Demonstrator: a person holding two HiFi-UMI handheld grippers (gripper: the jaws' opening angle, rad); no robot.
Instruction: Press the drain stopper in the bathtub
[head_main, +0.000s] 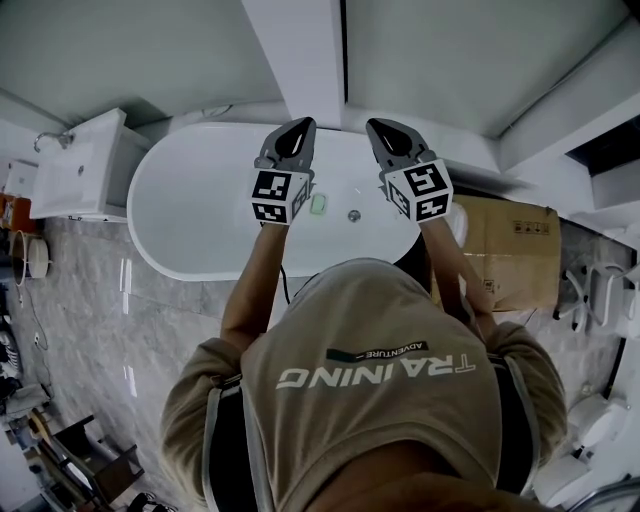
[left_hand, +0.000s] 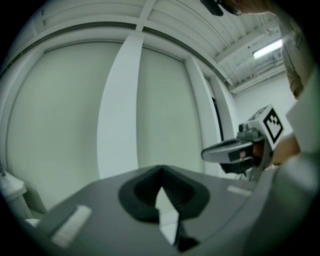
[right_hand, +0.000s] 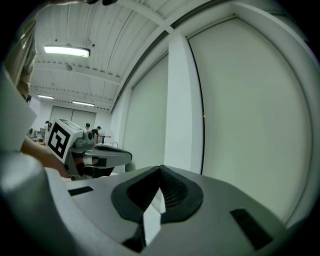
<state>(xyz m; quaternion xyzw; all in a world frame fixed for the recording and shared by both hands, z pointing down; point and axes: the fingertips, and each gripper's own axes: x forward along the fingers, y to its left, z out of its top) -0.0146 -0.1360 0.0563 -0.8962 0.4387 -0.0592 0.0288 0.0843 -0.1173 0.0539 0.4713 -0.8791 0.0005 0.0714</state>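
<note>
The white bathtub (head_main: 200, 225) lies across the head view, in front of the person. Its small round metal drain stopper (head_main: 353, 215) sits on the tub floor, with a pale green item (head_main: 318, 203) just left of it. I hold both grippers side by side in the air over the tub, pointing at the far wall. The left gripper (head_main: 300, 124) (left_hand: 161, 171) is shut and holds nothing. The right gripper (head_main: 376, 125) (right_hand: 160, 169) is also shut and holds nothing. Each gripper view shows only wall panels ahead and the other gripper beside it; neither shows the tub.
A white basin cabinet (head_main: 75, 165) stands left of the tub. A cardboard box (head_main: 512, 250) leans at the tub's right end, with white fixtures (head_main: 600, 290) beyond it. A white pillar (head_main: 300, 50) rises behind the tub. Grey marble floor (head_main: 90, 310) runs along the near side.
</note>
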